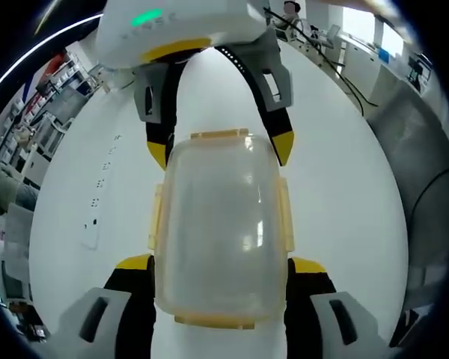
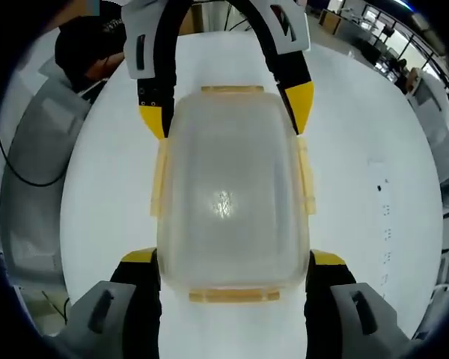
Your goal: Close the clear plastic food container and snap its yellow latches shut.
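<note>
- While the container (image 1: 218, 228) rests on the white surface (image 1: 337, 194), both grippers stand at its two opposite ends, facing each other.
- In the left gripper view, the left gripper (image 1: 221, 263) has its yellow-tipped fingers (image 1: 135, 263) on either side of the near end of the container; they seem to press on its walls, so they look closed on it.
- At the far end, the right gripper (image 1: 221, 149) comes in from the top of this view, and its fingers also flank the container.
- In the right gripper view, the right gripper (image 2: 233, 258) holds the near end in the same way, with the left gripper (image 2: 226, 108) at the far end.
- The clear lid (image 2: 230, 202) sits on top of the container.
- Yellow latches (image 2: 233, 295) show at the ends and along the long sides; I cannot tell whether they are snapped down.
- A person (image 2: 49, 142) in light clothing is at the edge of the surface.
</note>
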Demonstrator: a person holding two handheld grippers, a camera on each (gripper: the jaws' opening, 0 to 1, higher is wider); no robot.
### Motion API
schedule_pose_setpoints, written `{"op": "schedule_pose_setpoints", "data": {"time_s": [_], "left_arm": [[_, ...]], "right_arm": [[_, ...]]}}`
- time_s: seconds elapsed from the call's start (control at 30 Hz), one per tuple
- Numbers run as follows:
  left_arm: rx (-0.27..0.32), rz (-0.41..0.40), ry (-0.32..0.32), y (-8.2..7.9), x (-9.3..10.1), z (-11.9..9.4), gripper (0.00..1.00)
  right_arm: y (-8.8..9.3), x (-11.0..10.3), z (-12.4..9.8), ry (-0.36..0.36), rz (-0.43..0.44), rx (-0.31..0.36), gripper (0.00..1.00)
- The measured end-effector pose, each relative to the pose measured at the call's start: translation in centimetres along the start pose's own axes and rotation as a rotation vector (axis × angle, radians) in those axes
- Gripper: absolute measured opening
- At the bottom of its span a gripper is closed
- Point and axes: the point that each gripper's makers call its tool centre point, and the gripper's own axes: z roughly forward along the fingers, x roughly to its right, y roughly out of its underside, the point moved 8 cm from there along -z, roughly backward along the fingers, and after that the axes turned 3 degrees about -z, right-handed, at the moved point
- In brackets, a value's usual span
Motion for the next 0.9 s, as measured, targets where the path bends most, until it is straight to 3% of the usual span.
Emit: {"op": "schedule_pose_setpoints", "data": {"time_s": [0.3,0.9], "left_arm": [[-0.006,0.009,0.003,0.1,-1.4,0.2,0.67],[0.029,-0.004,0.004,0.3,-1.2,0.0,0.68]], "right_arm": [[0.0,1.1,0.0,-0.002,0.012,-0.002,0.77],[0.0,0.9,0.0,0.002,0.003,-0.003,0.78]]}}
